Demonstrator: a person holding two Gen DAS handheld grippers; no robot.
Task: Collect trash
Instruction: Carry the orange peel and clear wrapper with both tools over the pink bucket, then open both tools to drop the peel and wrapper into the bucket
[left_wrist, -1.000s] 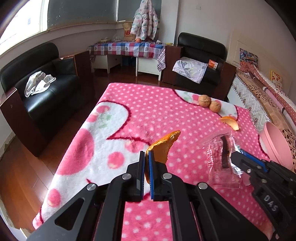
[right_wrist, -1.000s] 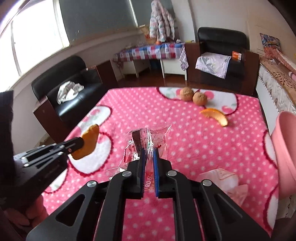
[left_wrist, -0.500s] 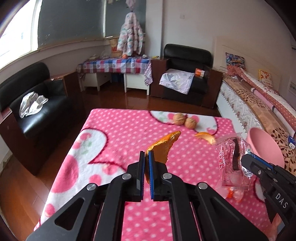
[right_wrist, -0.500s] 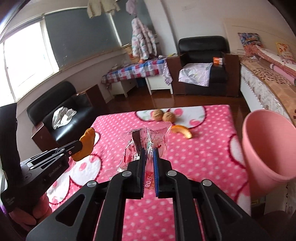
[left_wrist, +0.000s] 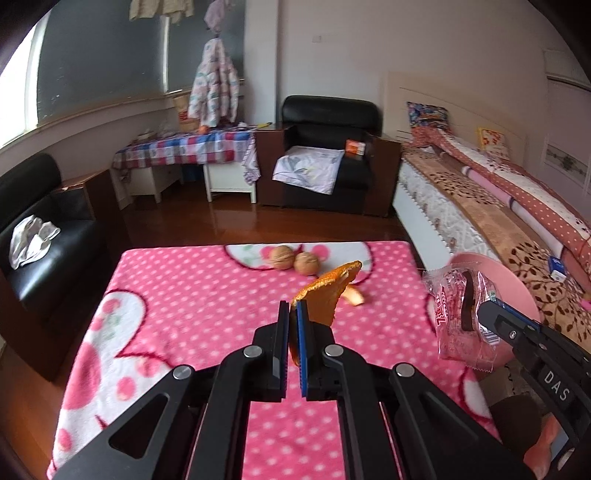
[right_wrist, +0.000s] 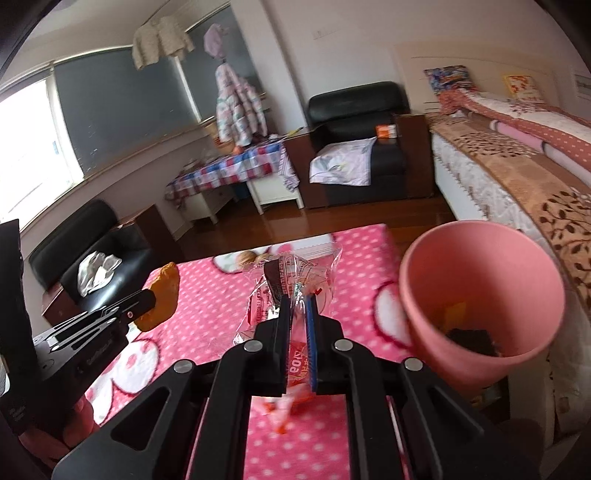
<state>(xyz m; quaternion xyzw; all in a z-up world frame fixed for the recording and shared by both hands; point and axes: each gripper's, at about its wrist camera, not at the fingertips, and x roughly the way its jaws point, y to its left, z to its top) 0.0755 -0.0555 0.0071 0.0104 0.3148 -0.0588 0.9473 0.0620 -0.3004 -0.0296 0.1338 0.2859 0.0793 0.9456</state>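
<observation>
My left gripper (left_wrist: 291, 308) is shut on an orange peel (left_wrist: 327, 291) and holds it above the pink dotted table (left_wrist: 192, 280). My right gripper (right_wrist: 298, 301) is shut on a clear plastic snack wrapper (right_wrist: 295, 273), lifted just left of the pink trash bin (right_wrist: 476, 254). The bin stands off the table's right edge and holds some trash. In the left wrist view the wrapper (left_wrist: 458, 314) hangs in front of the bin (left_wrist: 517, 291). In the right wrist view the peel (right_wrist: 162, 299) shows at the left.
Two walnuts (left_wrist: 295, 260) and another orange peel (left_wrist: 352, 293) lie at the table's far end. A crumpled pink tissue (right_wrist: 284, 413) lies on the table under my right gripper. A bed (left_wrist: 498, 206) runs along the right, black armchairs (left_wrist: 328, 166) behind and left.
Both grippers have risen and tilted up with their loads. The right gripper has carried the wrapper rightwards, close to the pink bin, which now looms large beside it.
</observation>
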